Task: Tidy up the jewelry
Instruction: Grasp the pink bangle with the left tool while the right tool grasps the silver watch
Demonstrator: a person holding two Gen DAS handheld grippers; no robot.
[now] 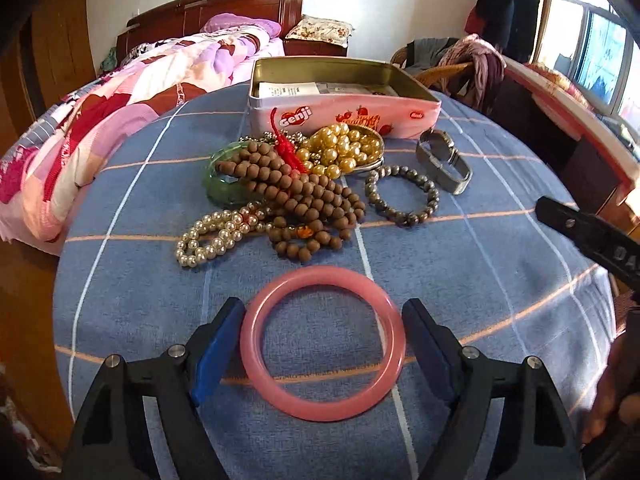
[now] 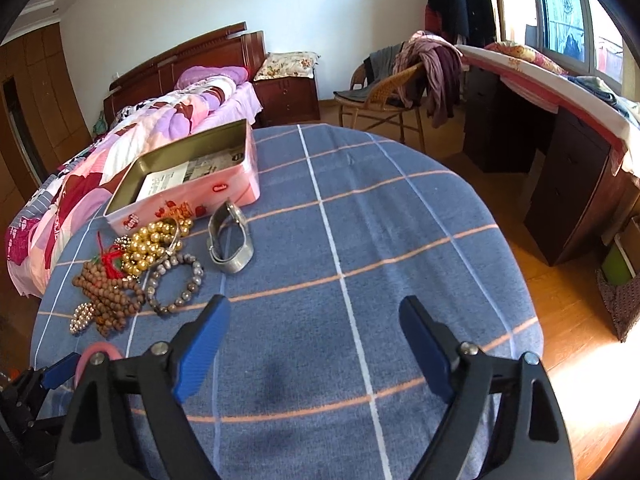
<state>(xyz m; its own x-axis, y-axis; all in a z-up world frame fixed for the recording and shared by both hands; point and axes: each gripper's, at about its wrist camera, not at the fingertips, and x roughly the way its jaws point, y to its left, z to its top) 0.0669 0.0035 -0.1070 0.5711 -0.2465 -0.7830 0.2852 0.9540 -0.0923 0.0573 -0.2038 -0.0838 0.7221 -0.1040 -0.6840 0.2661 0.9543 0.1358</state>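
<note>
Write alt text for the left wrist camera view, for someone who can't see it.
The left gripper straddles a pink bangle lying flat on a blue checked tablecloth, its blue pads at the bangle's sides. Beyond lie heaped bead bracelets, a metal watch and an open pink tin.

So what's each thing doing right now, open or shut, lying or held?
Tin: lid off, papers inside.
Pink bangle: flat on the cloth, between the left gripper's pads, not lifted.
Right gripper: open, nothing between its pads.
Watch: strap closed in a loop.
Beads: heaped, tangled together.
</note>
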